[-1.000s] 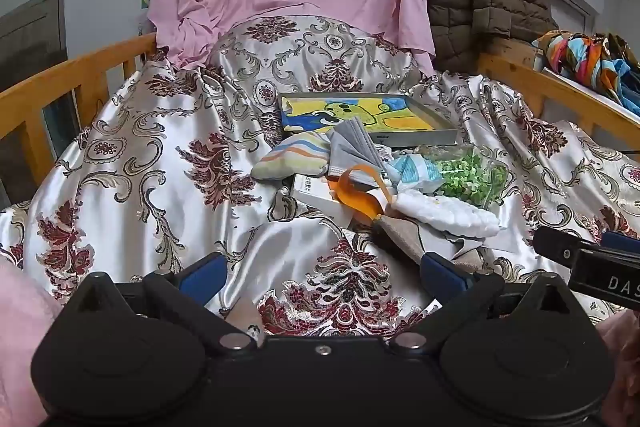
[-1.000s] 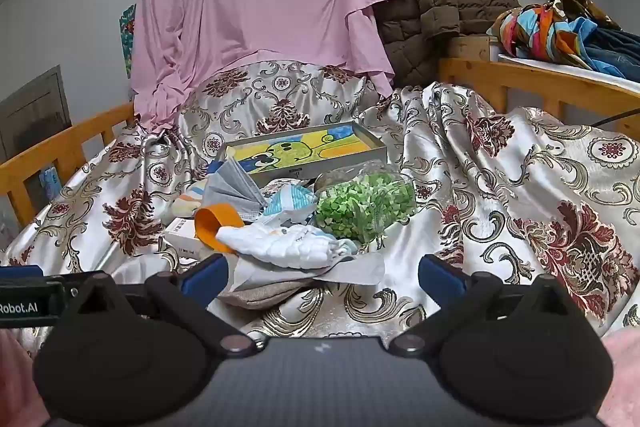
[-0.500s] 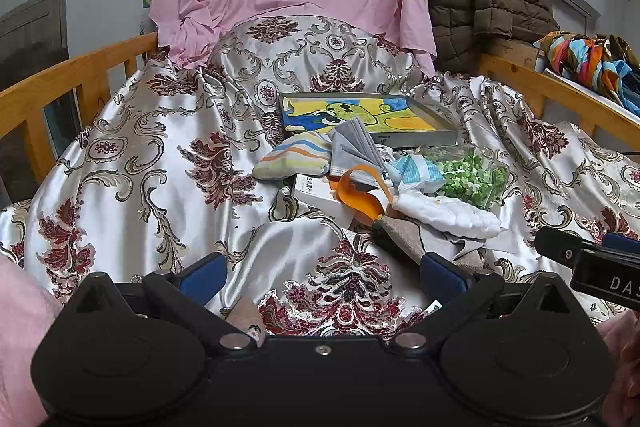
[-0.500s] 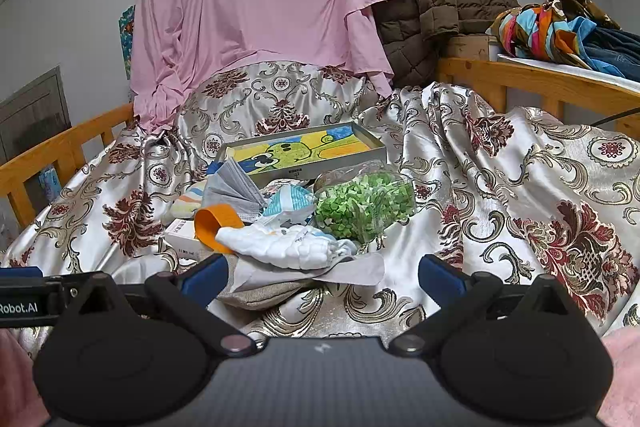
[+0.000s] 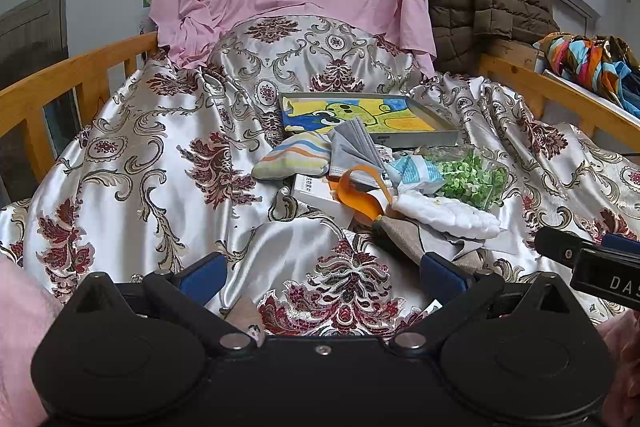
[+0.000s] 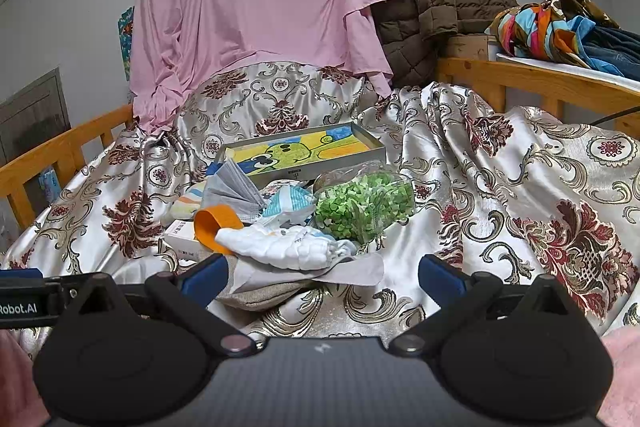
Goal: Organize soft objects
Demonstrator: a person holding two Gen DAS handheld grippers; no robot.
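Both claws hang spread and empty over the satin floral bedspread [image 5: 160, 147]. The white quilted cloth bundle [image 6: 280, 247] lies just beyond the right claw [image 6: 322, 277], toward its left finger; from the left claw [image 5: 322, 273] it sits far right

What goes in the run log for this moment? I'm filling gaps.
left gripper: open, empty | right gripper: open, empty | soft pile: untouched on bedspread
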